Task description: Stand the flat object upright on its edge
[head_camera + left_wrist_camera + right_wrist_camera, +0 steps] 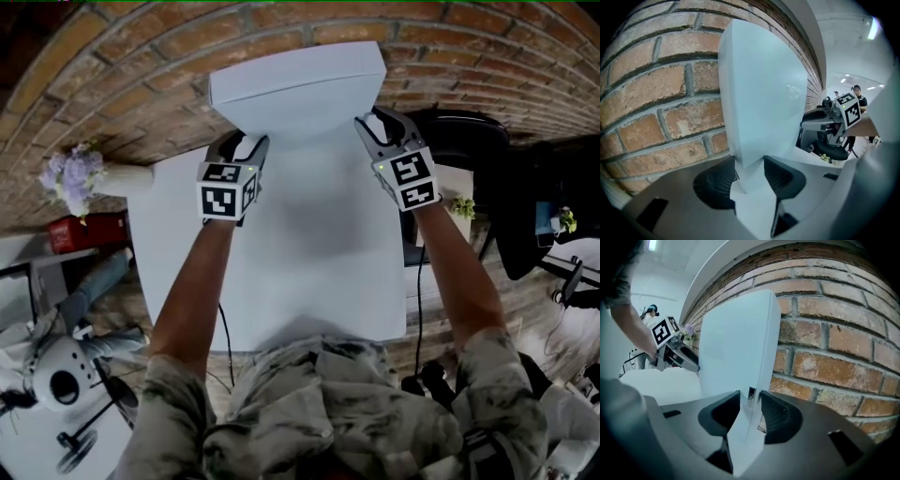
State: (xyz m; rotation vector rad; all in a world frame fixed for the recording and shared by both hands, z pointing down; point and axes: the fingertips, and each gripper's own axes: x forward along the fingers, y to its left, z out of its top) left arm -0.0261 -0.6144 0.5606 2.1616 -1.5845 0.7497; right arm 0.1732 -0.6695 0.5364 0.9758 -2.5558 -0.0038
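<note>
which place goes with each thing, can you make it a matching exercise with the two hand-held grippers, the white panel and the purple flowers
1 left hand-held gripper
2 right hand-held gripper
3 white panel
4 purple flowers

a by the table's left edge
b at the panel's right end
c upright on the table, before the brick wall
d at the panel's left end

Pairs: 1-d, 2-b, 3-c, 4-a

White flat box (298,89), upright on edge
</note>
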